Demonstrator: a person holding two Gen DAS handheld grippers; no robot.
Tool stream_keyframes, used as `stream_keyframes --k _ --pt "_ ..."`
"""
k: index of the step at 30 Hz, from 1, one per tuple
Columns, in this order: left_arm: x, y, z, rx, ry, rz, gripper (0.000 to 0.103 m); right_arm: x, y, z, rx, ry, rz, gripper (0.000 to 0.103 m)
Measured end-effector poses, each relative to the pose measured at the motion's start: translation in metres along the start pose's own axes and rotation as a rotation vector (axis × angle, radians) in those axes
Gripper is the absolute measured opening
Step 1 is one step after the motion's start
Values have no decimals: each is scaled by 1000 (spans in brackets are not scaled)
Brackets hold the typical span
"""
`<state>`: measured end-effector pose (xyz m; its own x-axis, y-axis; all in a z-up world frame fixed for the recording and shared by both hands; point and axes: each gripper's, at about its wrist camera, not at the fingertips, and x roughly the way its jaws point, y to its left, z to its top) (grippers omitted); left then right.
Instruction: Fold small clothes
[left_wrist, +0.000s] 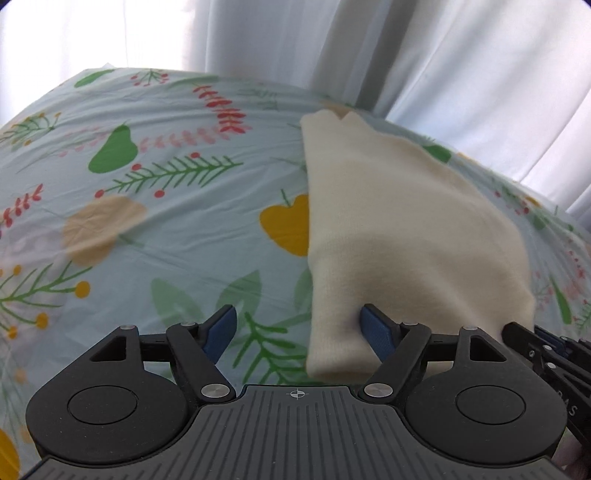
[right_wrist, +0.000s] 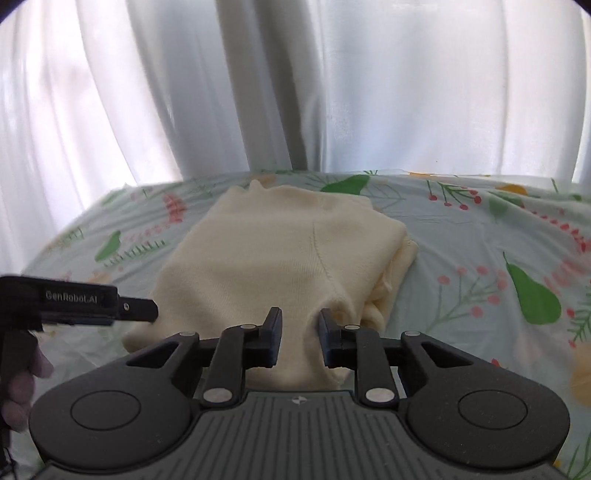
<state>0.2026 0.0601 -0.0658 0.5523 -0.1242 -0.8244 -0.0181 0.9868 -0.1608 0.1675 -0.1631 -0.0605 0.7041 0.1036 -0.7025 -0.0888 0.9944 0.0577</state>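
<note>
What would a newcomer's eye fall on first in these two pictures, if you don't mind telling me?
First the cream knit garment, lying folded on the leaf-and-fruit printed sheet before white curtains. Next the left gripper, jaws wide over the garment's near corner, and the right gripper, its jaws a narrow gap apart above the near edge.

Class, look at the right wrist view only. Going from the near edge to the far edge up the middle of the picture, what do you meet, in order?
Right claw → folded cream garment → patterned bedsheet beyond it → white curtains at the back.
</note>
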Motion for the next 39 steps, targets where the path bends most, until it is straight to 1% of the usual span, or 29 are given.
stream_keyframes --k 1,2,3,4,6,8,9,10,11,12,13,14,15,16,17,18,19,20,22,24,25,26,27,29,31,33,36,39 --pt "2 3 -3 -3 0 -4 86 9 -4 -4 1 33 -20 10" --pt "1 6 -5 -3 -6 -6 86 7 -11 -8 33 8 -3 10" --pt "-1 10 -7 3 -5 -5 87 5 -16 -9 57 12 1 12" --pt "-3 13 -8 6 -4 -6 88 2 -19 -8 68 20 -11 16" --pt "-6 20 -9 3 4 -8 90 -2 -21 -8 81 32 -14 19" --pt "-11 26 -11 -10 14 -14 91 -5 -21 -11 66 46 -11 22" --pt "-13 28 -14 -10 19 -18 92 -7 -17 -13 43 57 -26 25" --pt "-16 30 -17 -1 28 -17 92 -10 -13 -15 15 82 -57 31" --pt "-18 30 -20 16 39 -10 91 -13 -8 -16 -9 113 -84 35" --pt "-21 28 -25 49 56 4 89 -16 -4 -17 -17 165 -98 36" --pt "-24 26 -30 75 68 25 89 -18 -1 -21 -2 229 -95 36" --pt "-27 25 -34 92 71 43 89 -21 -1 -26 23 260 -82 36" --pt "-32 23 -39 107 67 55 89 -28 -2 -32 61 277 -51 39" --pt "-37 21 -42 118 58 57 89 -34 -2 -36 84 290 -26 56" --pt "-43 17 -44 125 51 59 90 -38 -2 -38 100 299 -13 68" --pt "-48 13 -45 129 45 61 90 -44 -1 -40 117 296 -5 85" --pt "-52 10 -45 134 39 57 92 -51 0 -40 127 277 -8 88" --pt "-56 4 -44 143 33 50 94 -56 2 -39 130 262 -17 89" --pt "-61 -5 -41 162 23 52 94 -62 6 -33 124 232 -39 99" --pt "-64 -15 -37 185 12 80 94 -66 9 -26 122 189 -51 99" --pt "-64 -18 -35 194 9 99 94 -66 10 -22 134 197 -85 99" --pt "-65 -21 -33 198 4 116 94 -62 10 -17 141 228 -116 99" --pt "-66 -23 -32 201 2 128 94 -59 10 -13 135 258 -120 99" --pt "-67 -24 -28 195 -4 143 94 -55 9 -7 119 287 -102 99" --pt "-68 -25 -25 190 1 144 94 -54 11 -2 106 316 -134 99" --pt "-67 -25 -22 180 12 137 94 -51 14 2 97 349 -138 99" --pt "-65 -26 -20 156 35 135 94 -48 17 6 99 353 -163 99" --pt "-62 -28 -20 169 53 133 94 -44 23 10 78 360 -187 99"
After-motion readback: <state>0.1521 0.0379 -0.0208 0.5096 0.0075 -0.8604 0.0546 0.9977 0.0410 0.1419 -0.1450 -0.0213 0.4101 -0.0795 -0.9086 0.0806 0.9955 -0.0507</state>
